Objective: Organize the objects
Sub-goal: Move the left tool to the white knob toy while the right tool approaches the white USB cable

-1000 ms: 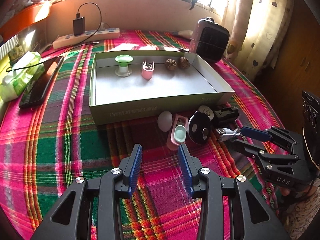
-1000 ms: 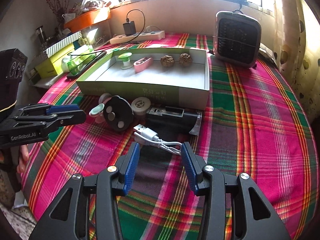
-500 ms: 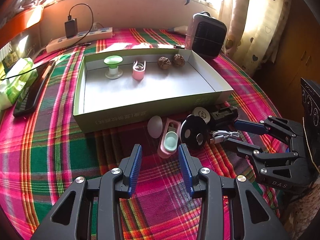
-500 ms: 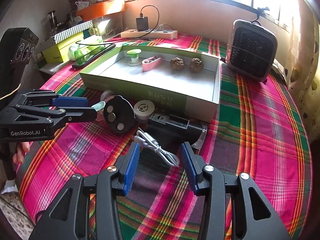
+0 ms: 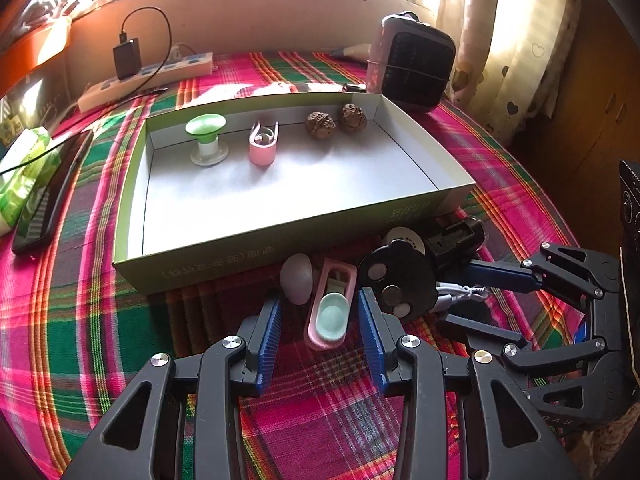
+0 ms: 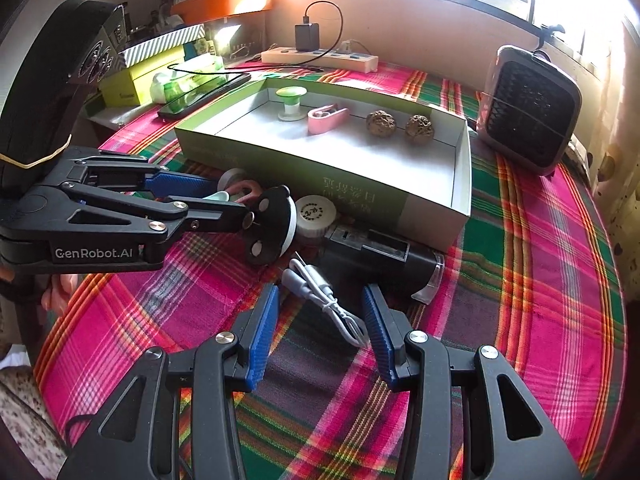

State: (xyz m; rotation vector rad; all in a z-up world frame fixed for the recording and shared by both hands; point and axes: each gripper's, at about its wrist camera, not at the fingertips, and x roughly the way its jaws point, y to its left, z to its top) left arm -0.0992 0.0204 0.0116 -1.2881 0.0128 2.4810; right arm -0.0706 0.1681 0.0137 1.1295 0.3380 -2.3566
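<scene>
Left gripper [image 5: 320,320] parted, pink clip [image 5: 330,308] straddled, unclamped | right gripper [image 6: 320,324] closing around limp white cable [image 6: 326,302], unpinched | bundled middle judged best hold

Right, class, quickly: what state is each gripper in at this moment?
Left gripper: open, jaws astride the pink case, not pressing it.
Right gripper: closing around the white cable, pads not yet touching it.

The left gripper [image 6: 224,208] hides most of the pink holder [image 6: 244,192] behind it. The printing on the round white cap [image 6: 314,214] beside it is too small to read.
</scene>
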